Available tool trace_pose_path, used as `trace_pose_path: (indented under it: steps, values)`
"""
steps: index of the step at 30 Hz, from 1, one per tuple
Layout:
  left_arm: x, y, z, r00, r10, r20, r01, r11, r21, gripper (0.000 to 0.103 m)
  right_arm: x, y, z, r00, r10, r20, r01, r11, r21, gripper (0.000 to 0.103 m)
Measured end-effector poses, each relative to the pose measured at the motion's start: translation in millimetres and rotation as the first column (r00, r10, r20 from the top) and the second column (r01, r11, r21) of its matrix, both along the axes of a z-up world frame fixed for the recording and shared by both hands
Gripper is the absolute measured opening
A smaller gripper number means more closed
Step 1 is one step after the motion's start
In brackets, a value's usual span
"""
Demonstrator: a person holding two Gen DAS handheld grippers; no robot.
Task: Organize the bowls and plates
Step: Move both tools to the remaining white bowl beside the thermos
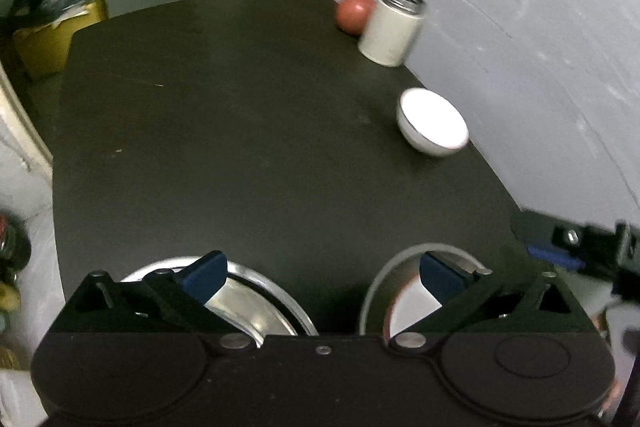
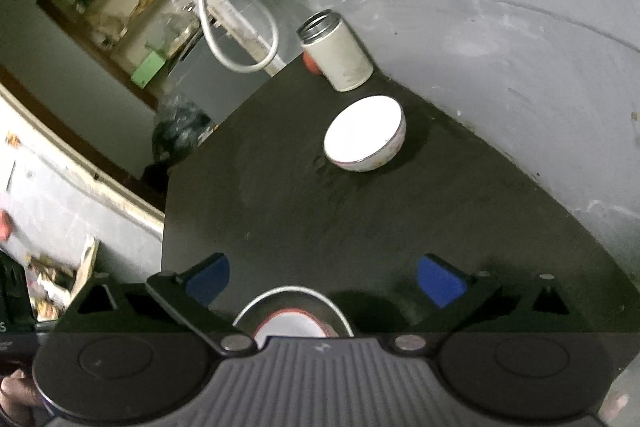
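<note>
A white bowl (image 1: pixel 434 123) (image 2: pixel 365 134) sits on the black table (image 1: pixel 240 127) near the wall side. A shiny steel plate (image 1: pixel 256 301) lies at the near edge under my left gripper (image 1: pixel 322 277), whose blue-padded fingers stand wide apart with nothing between them. Beside it lies a grey-rimmed plate with a red ring (image 1: pixel 390 291) (image 2: pixel 292 315). My right gripper (image 2: pixel 324 281) is open above that plate, and its tip shows at the right edge of the left wrist view (image 1: pixel 568 247).
A white cylindrical tin (image 1: pixel 390 27) (image 2: pixel 338 55) with an open metal top stands at the far corner, with a red ball (image 1: pixel 354 13) behind it. The grey wall (image 1: pixel 540 47) runs along the table's right side. Bags and clutter lie beyond the left edge.
</note>
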State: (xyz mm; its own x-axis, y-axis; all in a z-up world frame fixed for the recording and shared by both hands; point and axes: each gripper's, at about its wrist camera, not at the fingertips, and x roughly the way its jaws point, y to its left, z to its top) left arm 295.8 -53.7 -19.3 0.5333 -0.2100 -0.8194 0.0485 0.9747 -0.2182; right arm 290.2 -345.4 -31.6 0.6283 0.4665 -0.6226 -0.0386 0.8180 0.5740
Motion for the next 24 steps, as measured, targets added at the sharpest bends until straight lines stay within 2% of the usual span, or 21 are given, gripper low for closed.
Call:
trace_pose_path:
  steps: [3, 7, 16, 24]
  values:
    - [16, 0, 5, 0.999, 0.033, 0.006, -0.033, 0.999, 0.002, 0.102, 8, -3, -7, 0.998, -0.055, -0.011, 0.055, 0.998, 0.006, 0.103]
    - [40, -11, 9, 0.999, 0.030, 0.022, -0.031, 0.999, 0.028, 0.102, 15, -8, -12, 0.993, -0.118, -0.021, 0.118, 0.993, -0.024, 0.103]
    - [112, -51, -8, 0.996, -0.087, 0.029, 0.085, 0.993, 0.081, 0.102, 33, -14, -32, 0.981, -0.190, -0.037, 0.188, 0.981, -0.038, 0.103]
    - [164, -87, -24, 0.973, -0.229, 0.025, 0.223, 0.965, 0.141, 0.102, 48, -6, -33, 0.979, -0.197, 0.053, 0.202, 0.970, -0.134, 0.103]
